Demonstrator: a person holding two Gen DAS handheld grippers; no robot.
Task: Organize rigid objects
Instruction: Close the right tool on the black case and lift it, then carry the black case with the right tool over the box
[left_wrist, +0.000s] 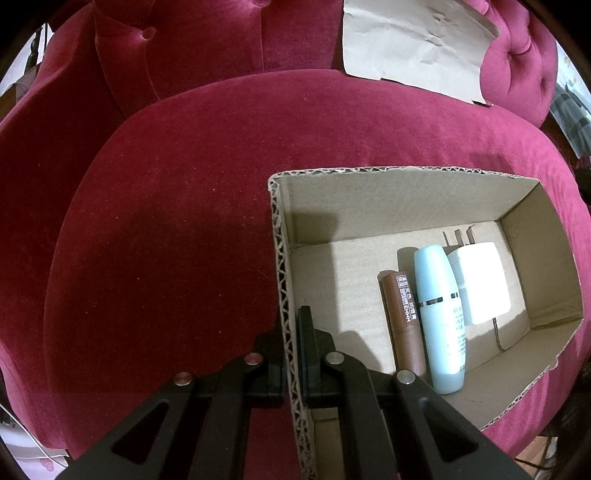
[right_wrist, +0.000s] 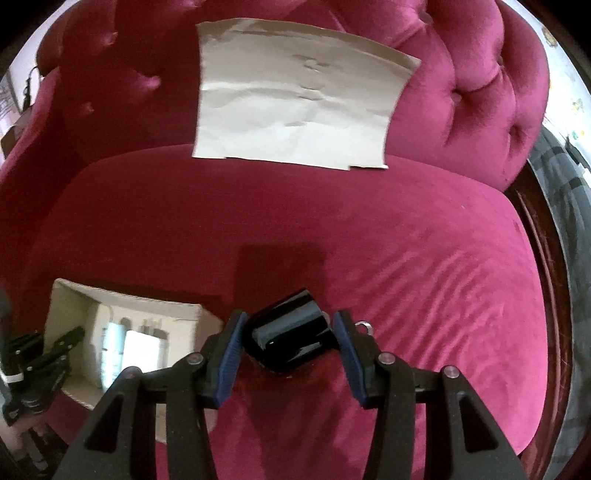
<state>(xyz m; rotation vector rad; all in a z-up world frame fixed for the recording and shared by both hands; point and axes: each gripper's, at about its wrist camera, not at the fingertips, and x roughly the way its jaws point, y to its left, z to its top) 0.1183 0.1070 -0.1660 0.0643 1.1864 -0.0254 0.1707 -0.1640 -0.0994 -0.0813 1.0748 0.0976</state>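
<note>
Seating surface: a crimson velvet cushion (left_wrist: 177, 206) fills most of both views, smooth in the left wrist view, streaked with nap lines at right in the right wrist view.
Backrest: button-tufted velvet (right_wrist: 461, 96) curves across the top of each frame.
Paper: a creased tan sheet (right_wrist: 295, 103) leans on the backrest, upper centre.
Box: an open cardboard box (left_wrist: 388, 177) sits on the cushion, lower right of the left wrist view.
Box contents: brown tube (left_wrist: 404, 321), pale blue bottle (left_wrist: 441, 321) and white charger (left_wrist: 484, 284) lie side by side on its floor.
Left gripper (left_wrist: 293, 332): clamped tight on the box's left wall.
Right gripper (right_wrist: 290, 334): pads pressed on a glossy black object (right_wrist: 286, 332), lower centre, above the cushion.
Room: only blurred edges show at the frame corners.
</note>
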